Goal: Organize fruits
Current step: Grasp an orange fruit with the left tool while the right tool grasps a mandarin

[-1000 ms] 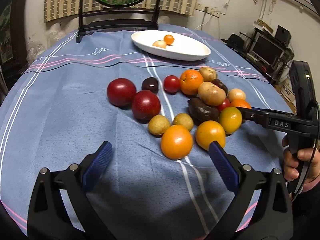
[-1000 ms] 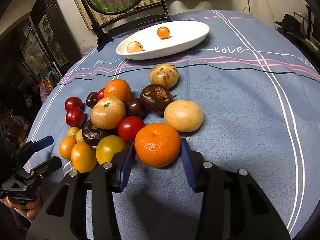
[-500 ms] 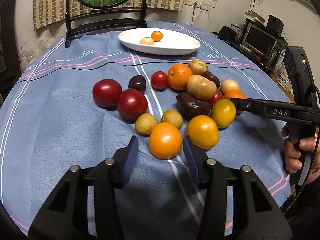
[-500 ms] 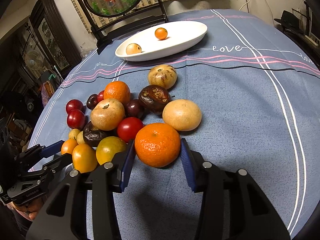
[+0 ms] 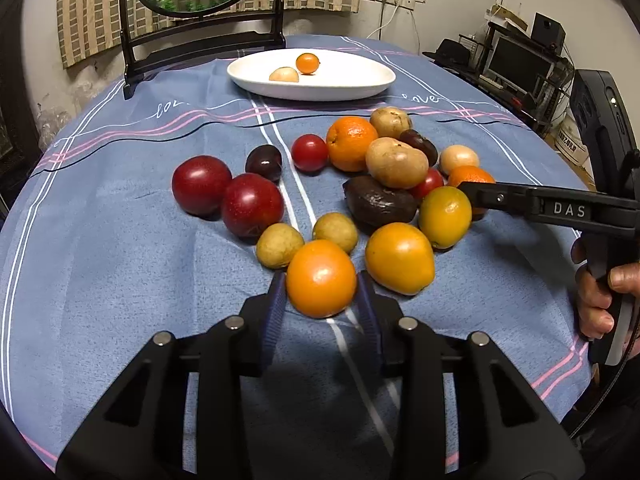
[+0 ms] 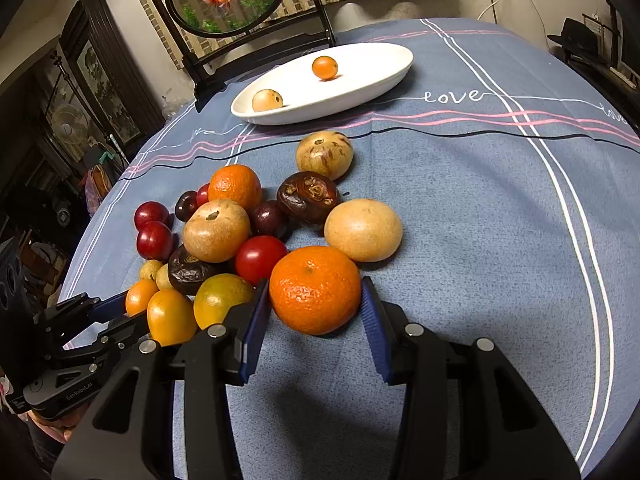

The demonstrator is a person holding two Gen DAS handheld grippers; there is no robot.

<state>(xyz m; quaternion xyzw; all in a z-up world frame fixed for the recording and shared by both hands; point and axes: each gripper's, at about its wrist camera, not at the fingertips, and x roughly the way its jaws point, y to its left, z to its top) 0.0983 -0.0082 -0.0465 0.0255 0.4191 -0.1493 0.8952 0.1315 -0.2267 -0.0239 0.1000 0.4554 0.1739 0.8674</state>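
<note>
Fruits are mostly piled loose on the blue tablecloth, with only two small ones in the white oval dish at the far end, so most of the sorting looks undone.

Left gripper has just been closing its jaws, and now the blue pads sit tight on either side of a smooth orange fruit at the near edge of the pile. Right gripper is narrowed around a dimpled mandarin, left pad touching; on the right side I can't tell if there's a sliver of gap.

What I'd worry about: both fruits are round and slick, held low on their near side, so they could squirt forward out of the pads on the lift. The left one sits right against two small tan fruits and a yellow-orange one, so a nudge could send those rolling. Same deal on the right with the greenish-yellow fruit and red tomato beside its left pad. Table's round and the cloth slopes away at the edges, so anything that rolls could go off.
</note>
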